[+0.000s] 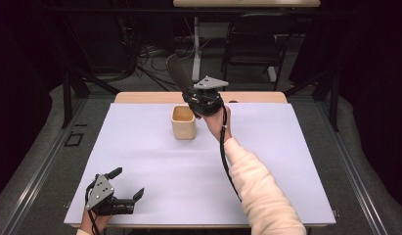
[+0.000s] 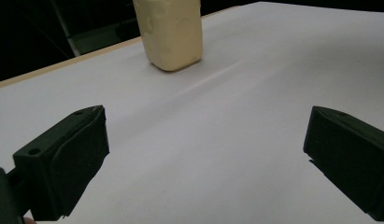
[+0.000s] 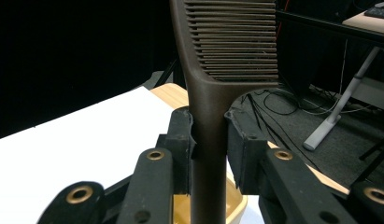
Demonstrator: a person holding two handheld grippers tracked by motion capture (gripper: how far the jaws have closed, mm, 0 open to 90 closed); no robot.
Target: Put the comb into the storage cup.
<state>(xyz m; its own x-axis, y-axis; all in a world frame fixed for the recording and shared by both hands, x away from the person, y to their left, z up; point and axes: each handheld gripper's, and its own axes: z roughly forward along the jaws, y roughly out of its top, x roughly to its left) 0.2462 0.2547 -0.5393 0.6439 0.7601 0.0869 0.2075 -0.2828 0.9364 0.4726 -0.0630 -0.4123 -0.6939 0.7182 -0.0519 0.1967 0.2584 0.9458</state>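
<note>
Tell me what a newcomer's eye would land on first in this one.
Probably the dark brown comb, clamped by its handle in the right gripper and raised above the cream cup at the far middle of the white table. After that, the left gripper resting at the near left corner, jaws wide open with nothing between them.

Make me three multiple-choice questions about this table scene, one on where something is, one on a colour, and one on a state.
1. Where is the cup?
A. Far middle of the table
B. Near left corner
C. On the floor

2. What colour is the comb?
A. White
B. Dark brown
C. Red

3. How is the left gripper?
A. Shut on the cup
B. Shut on the comb
C. Open, holding nothing

Answers: 1 A, it stands beside the right gripper. 2 B, seen close in the right gripper view. 3 C, its jaws stand wide over bare table.
</note>
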